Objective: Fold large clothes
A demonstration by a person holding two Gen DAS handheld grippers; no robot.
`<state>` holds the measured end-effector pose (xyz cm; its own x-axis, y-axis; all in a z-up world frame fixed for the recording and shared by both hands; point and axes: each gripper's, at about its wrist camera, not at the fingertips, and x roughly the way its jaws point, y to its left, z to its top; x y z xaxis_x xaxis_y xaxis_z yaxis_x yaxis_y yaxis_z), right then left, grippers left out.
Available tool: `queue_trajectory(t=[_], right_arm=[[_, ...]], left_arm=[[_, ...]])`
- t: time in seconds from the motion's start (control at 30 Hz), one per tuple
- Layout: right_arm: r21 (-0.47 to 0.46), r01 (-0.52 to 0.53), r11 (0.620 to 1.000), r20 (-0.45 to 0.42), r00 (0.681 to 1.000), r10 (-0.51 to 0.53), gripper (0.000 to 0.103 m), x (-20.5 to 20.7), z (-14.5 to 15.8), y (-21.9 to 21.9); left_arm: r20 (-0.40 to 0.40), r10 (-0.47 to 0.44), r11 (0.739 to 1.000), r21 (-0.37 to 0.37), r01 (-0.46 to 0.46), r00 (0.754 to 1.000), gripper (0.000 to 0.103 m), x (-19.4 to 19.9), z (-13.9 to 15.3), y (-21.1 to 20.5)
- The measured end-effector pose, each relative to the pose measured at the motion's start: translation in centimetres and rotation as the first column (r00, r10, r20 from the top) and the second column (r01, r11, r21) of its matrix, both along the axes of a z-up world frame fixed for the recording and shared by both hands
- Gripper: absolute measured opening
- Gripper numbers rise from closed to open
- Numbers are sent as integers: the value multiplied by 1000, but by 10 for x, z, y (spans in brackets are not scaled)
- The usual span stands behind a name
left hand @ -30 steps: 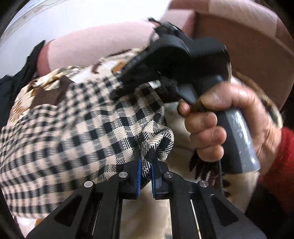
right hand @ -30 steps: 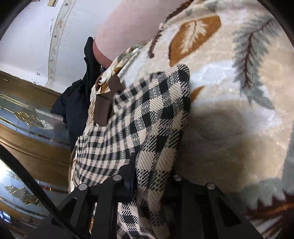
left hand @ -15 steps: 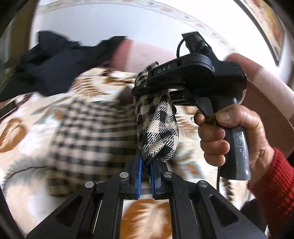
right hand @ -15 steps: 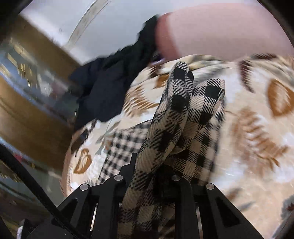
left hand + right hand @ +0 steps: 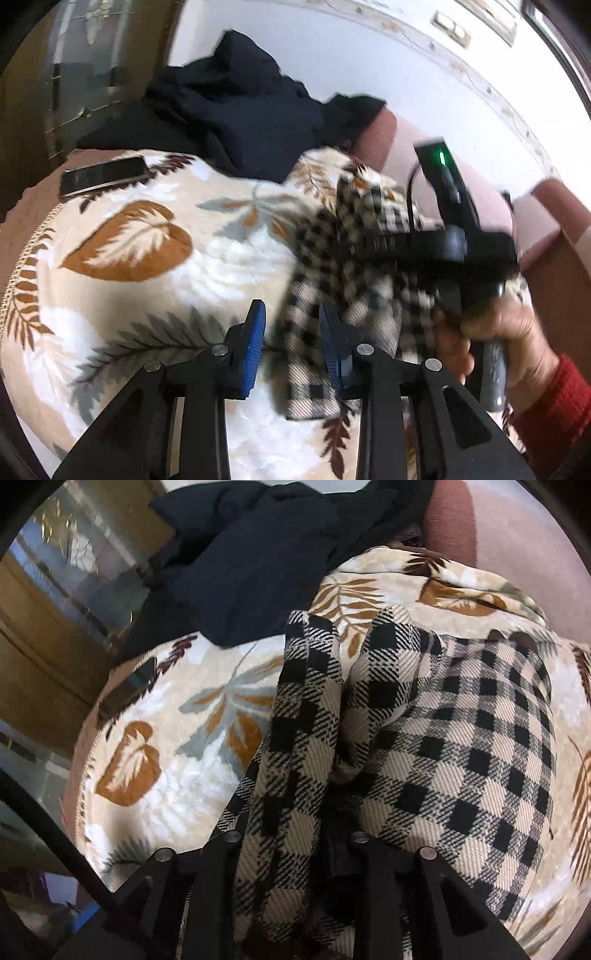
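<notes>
Your left gripper [image 5: 291, 332] is opening, checked garment [image 5: 354, 280] hanging loose between its spread blue pads. Your right gripper [image 5: 291, 834] is opening, garment still bunched between. Garment lies on leaf-print blanket [image 5: 147, 258], right of centre.

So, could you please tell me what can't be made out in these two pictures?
- Right gripper pads, right wrist view: the checked cloth covers them, so grip unclear.
- Right gripper's front, left wrist view: motion blur.
- Phone screen, left wrist view: too small and dark.
- Dark clothes: bunched up; what garment they are is unclear.
- Left gripper: opening, cloth between.
</notes>
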<state>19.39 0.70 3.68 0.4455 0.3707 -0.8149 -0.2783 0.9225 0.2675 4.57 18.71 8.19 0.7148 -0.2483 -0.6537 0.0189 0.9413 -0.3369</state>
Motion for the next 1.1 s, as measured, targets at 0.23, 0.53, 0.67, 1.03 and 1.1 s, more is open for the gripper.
queue_trajectory(t=[0.23,0.53,0.67,1.03,1.1], right_arm=[[85,-33,996,-21,999,35,52,7,5,12],[287,-47,957,39,999,37,57,-30,44,-25],[227,54,972,46,997,-67,57,-66,39,-80],[278,326,904,-145,944,-296,57,-143,-56,-181],[324,335,885,-198,938,-283,6,-136,-65,-182]], left_arm=[[-48,73,988,-135,-79,996,32,-1,-4,29],[-7,21,978,-210,-22,1000,60,11,-9,11],[-73,-18,988,-154,7,997,60,28,-27,-13],[-143,-183,980,-104,169,973,13,24,-39,-67],[-111,-224,966,-160,205,968,13,17,-35,-69]])
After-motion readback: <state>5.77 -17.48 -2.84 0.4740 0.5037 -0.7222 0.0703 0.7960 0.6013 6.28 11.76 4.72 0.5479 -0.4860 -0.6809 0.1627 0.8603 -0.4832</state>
